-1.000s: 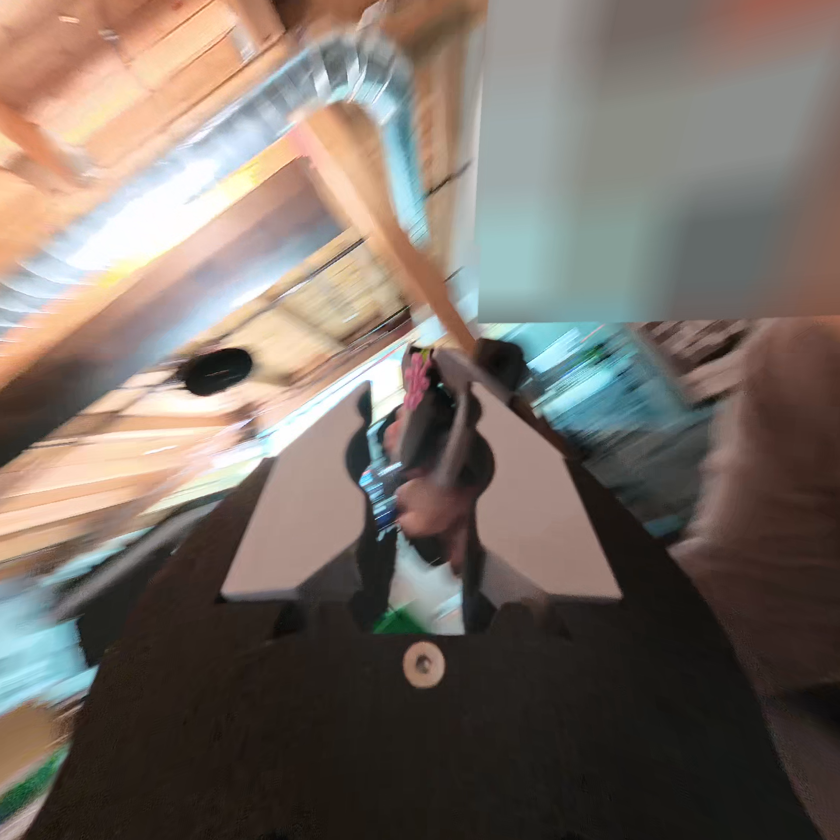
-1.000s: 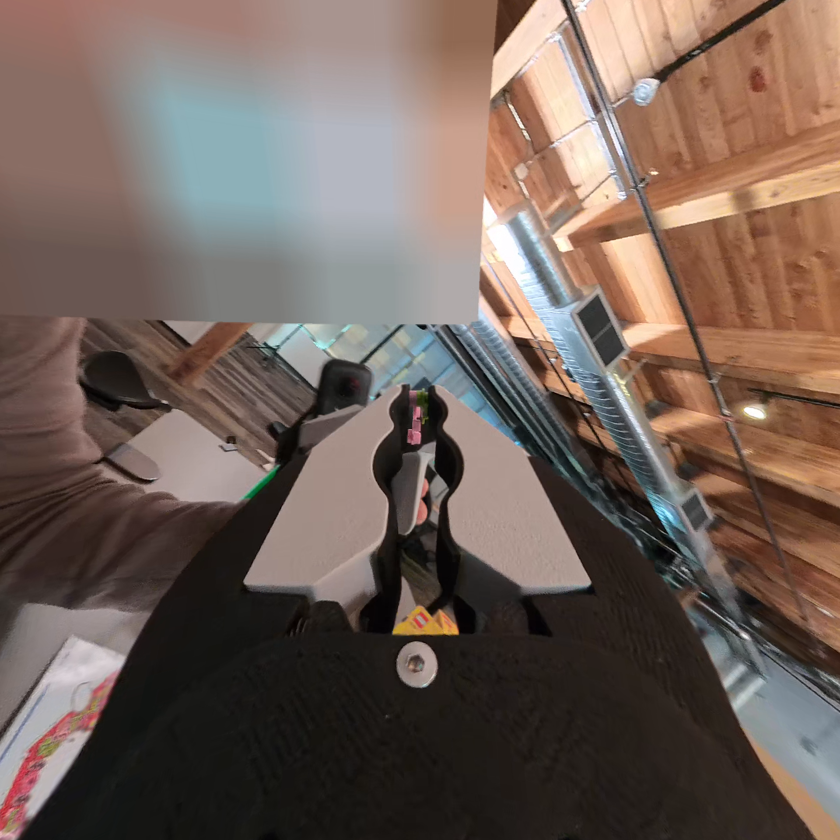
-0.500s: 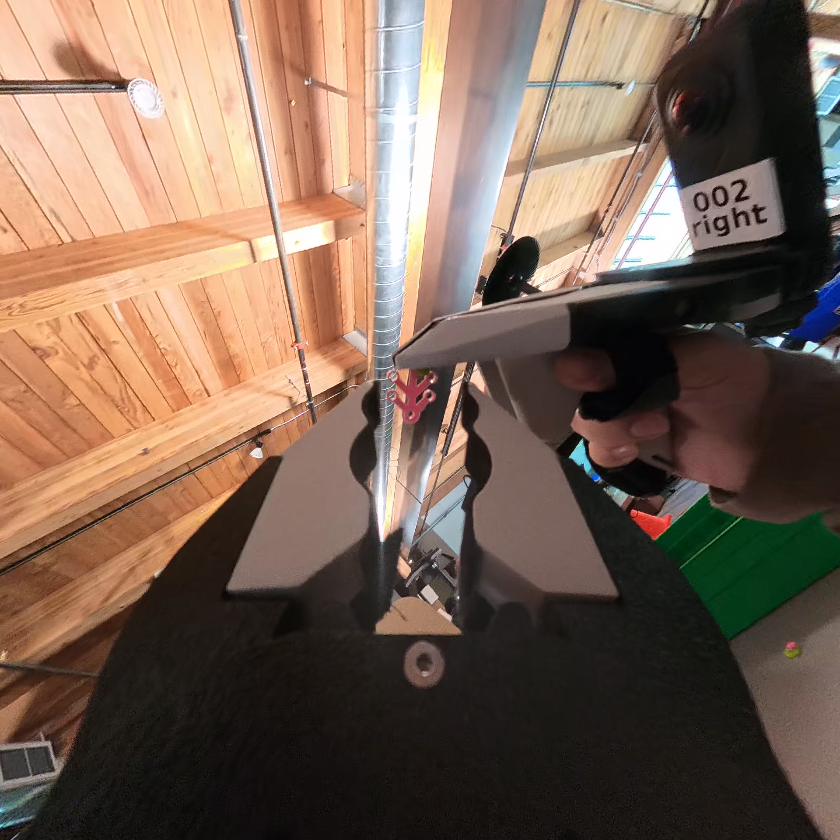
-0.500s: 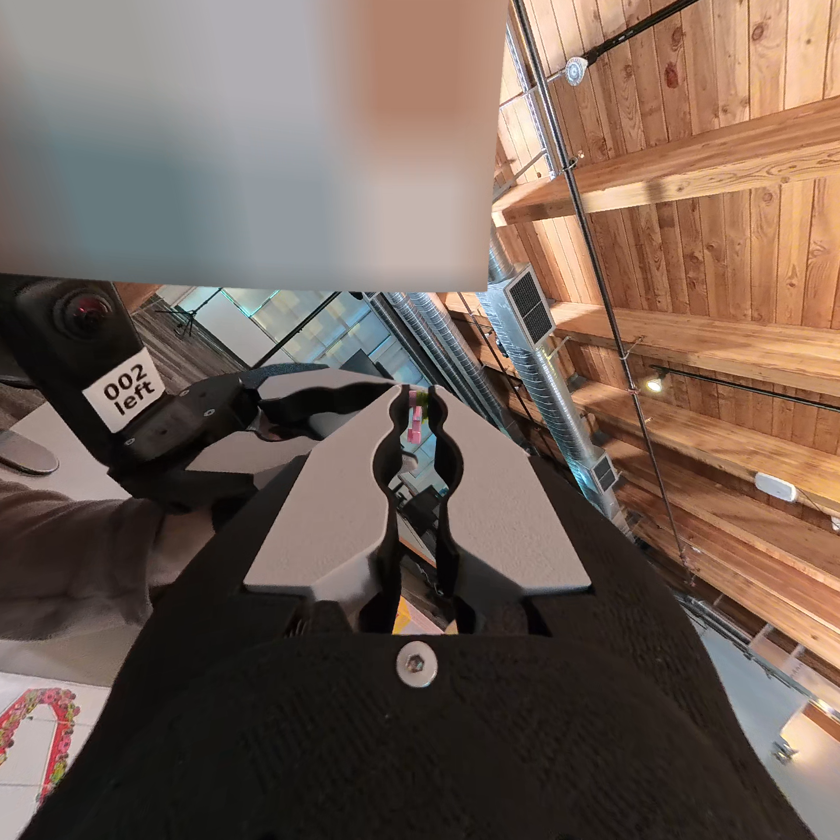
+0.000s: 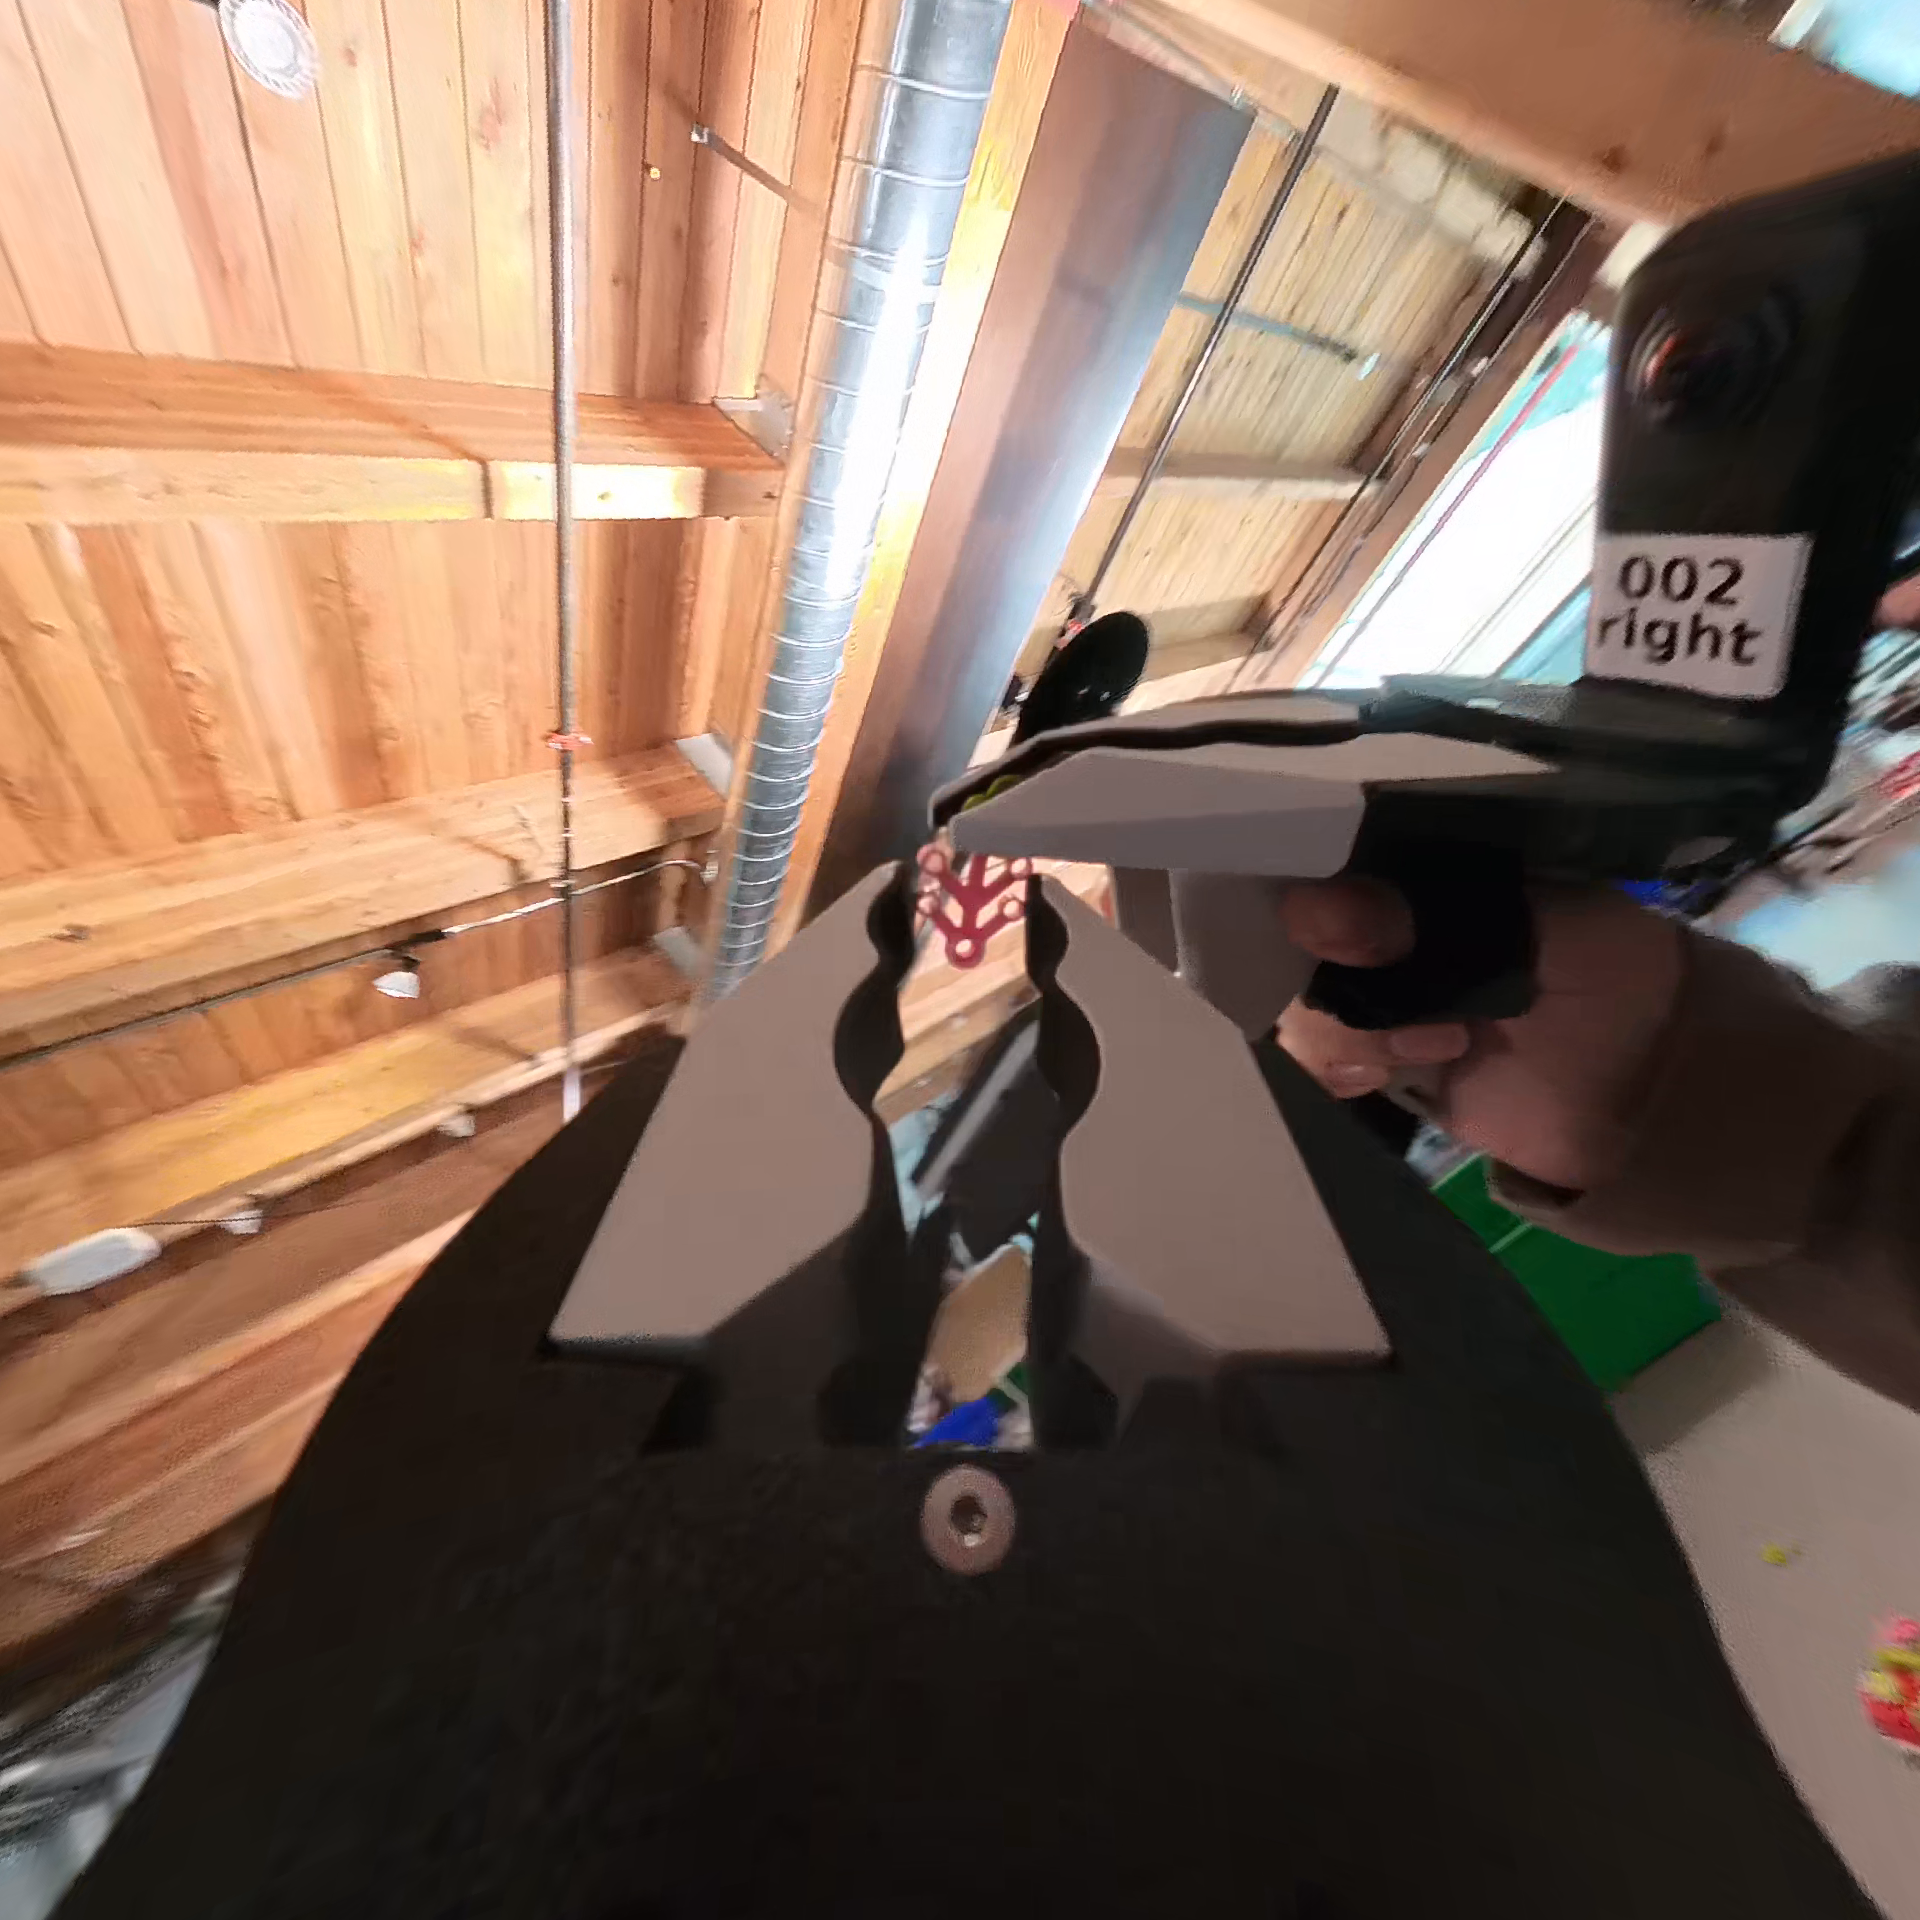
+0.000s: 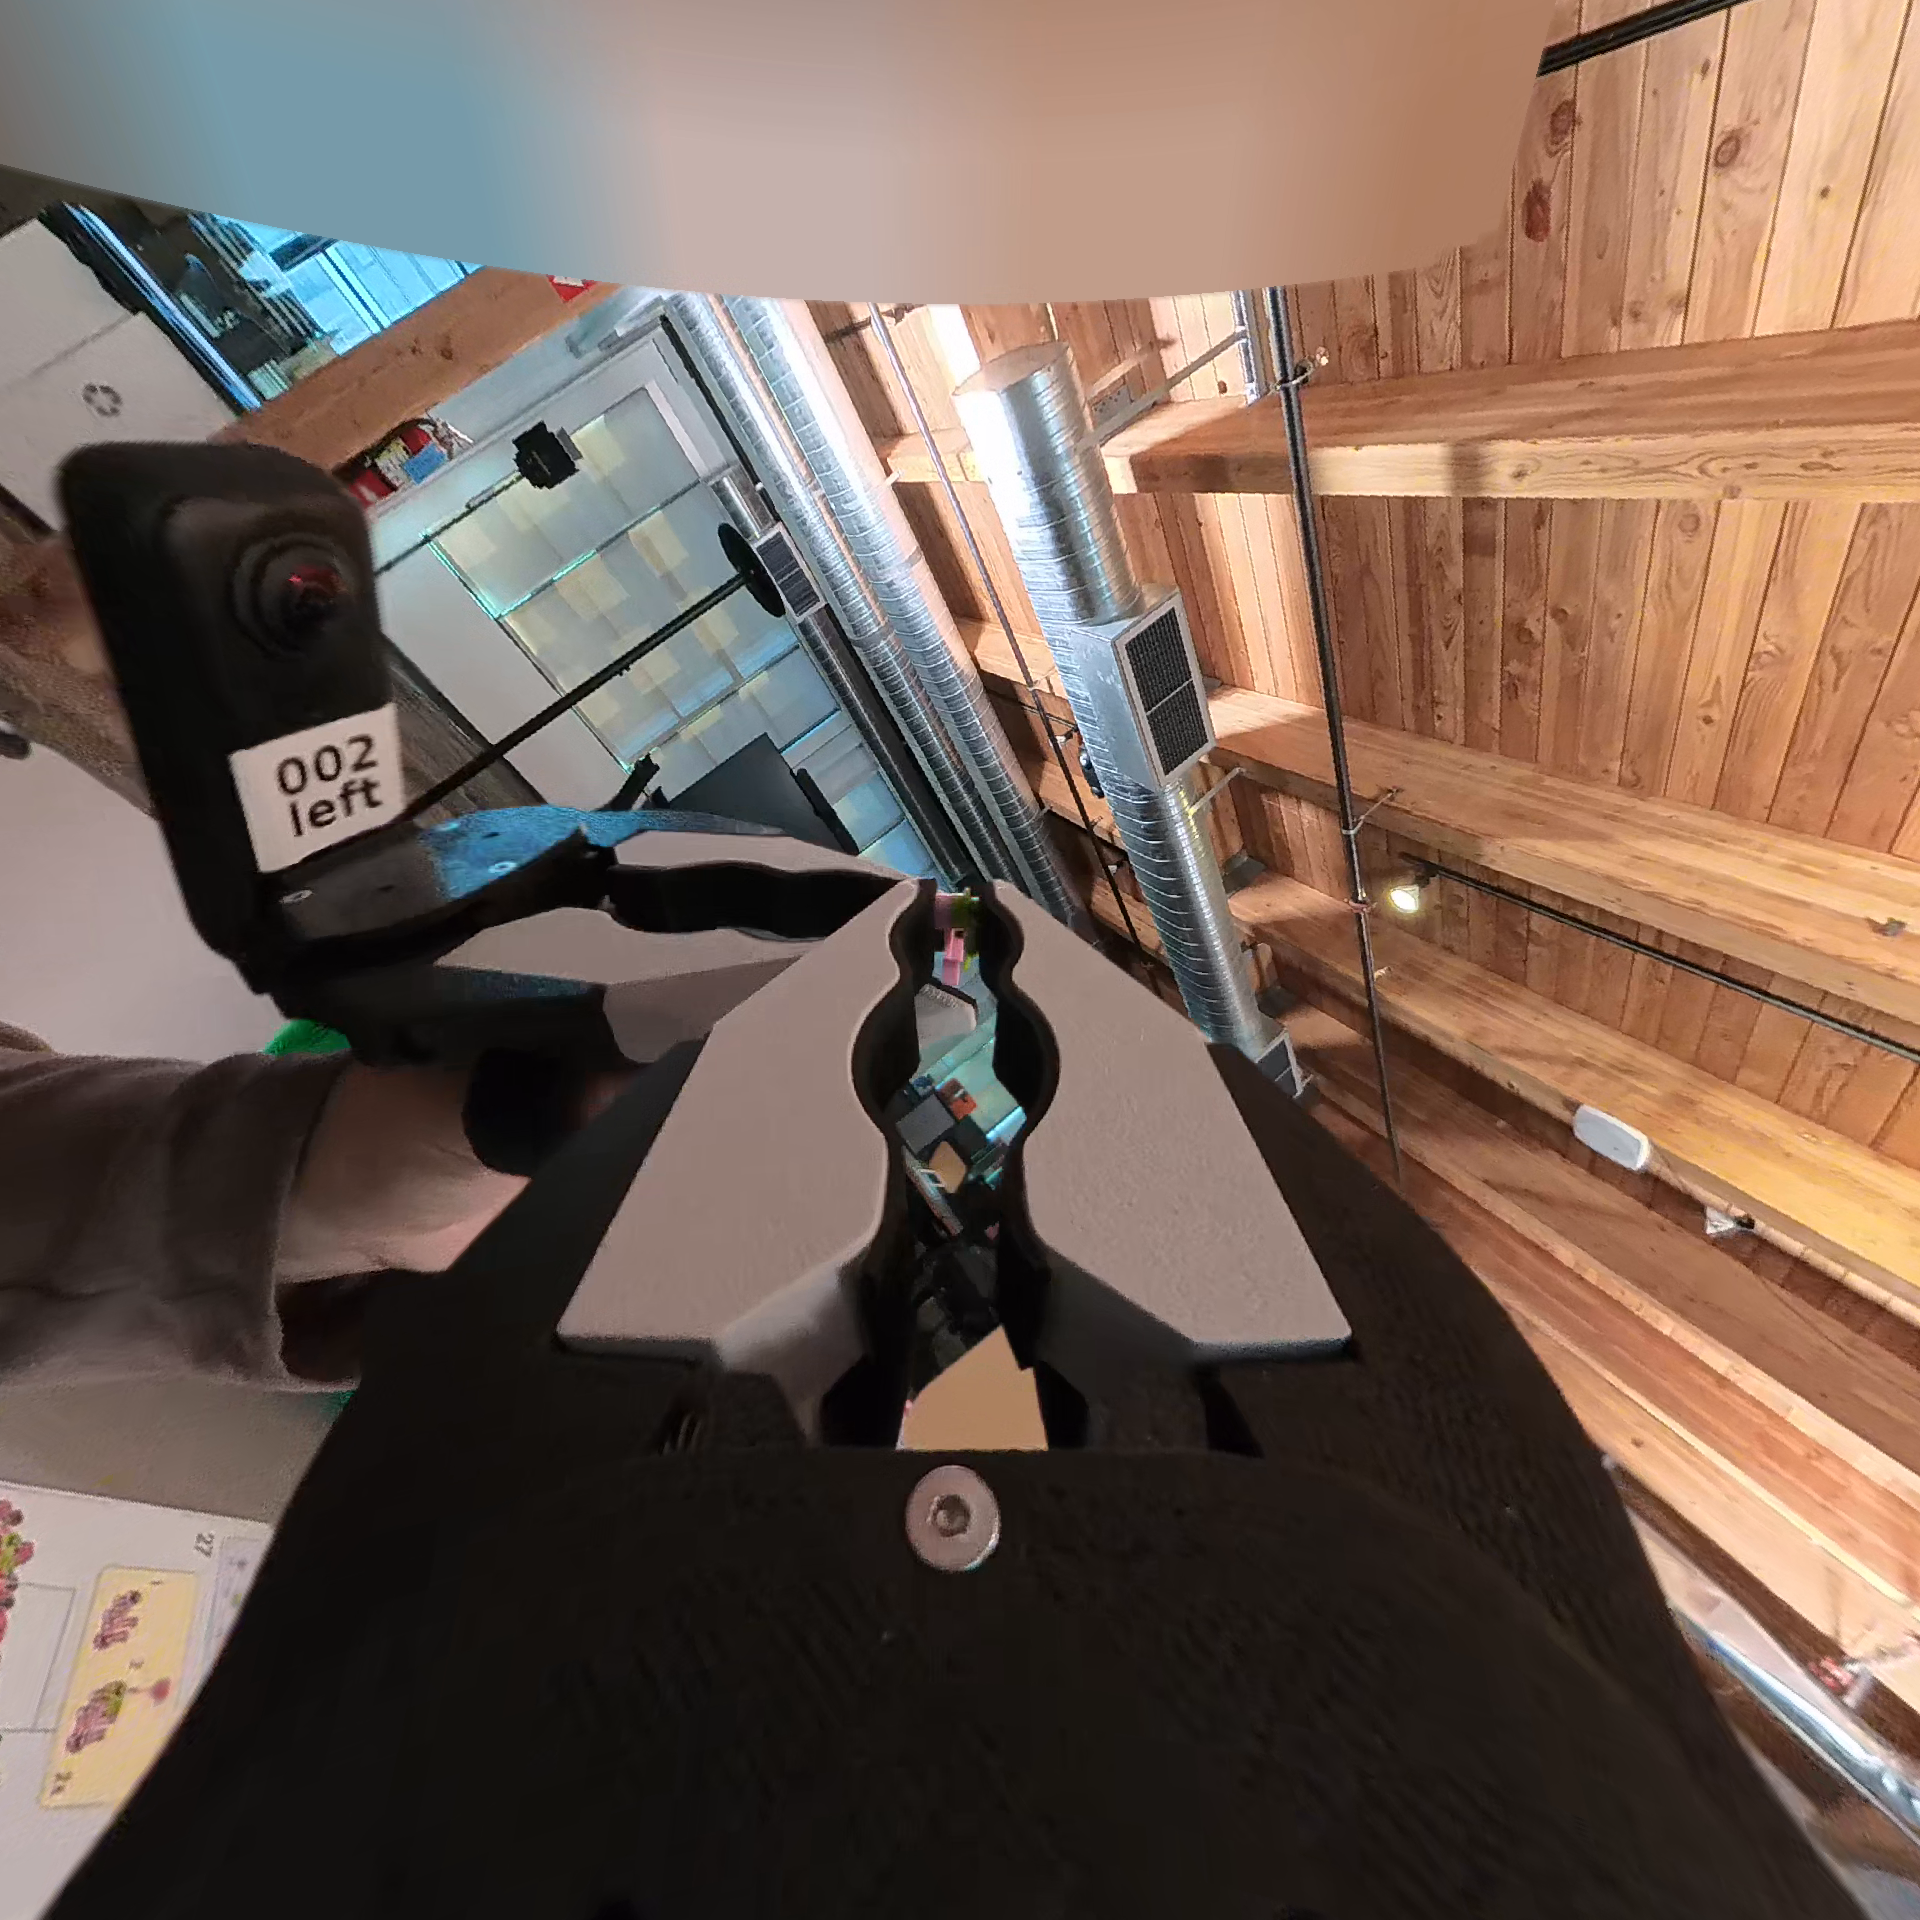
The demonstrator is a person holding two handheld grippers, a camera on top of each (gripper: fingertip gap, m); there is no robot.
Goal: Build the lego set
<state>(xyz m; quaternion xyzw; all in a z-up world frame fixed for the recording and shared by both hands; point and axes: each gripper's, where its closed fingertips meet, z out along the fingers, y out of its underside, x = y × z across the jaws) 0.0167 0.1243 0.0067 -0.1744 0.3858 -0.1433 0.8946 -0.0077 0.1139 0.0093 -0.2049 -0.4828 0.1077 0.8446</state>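
The dark pink branched lego piece (image 5: pixel 971 906) sits between the tips of my left tool (image 5: pixel 974 914), which is clenched on its two sides. I hold it high in the air, pointing at the wooden ceiling (image 5: pixel 312 644), I think so that I can see both small parts against a plain background while I join them.

Just above it comes my right tool (image 5: pixel 961 805) from the right side, lying across the left one. Its fingers are closed on a small light pink and lime green piece (image 6: pixel 956 925); from the left view only a bit of lime green (image 5: pixel 987 787) shows at its tip. The two parts are very near, maybe touching, but I cannot tell if they are already connected. My judgement is that the step in hand is pressing the small piece onto the branched one, and the crossed position gives me a push straight down on it.

Farther out, the hand (image 5: pixel 1538 1070) grips the right handle. Below, on the worktop (image 6: pixel 125 935), the instruction booklet (image 6: pixel 114 1652) lies open at the near left.
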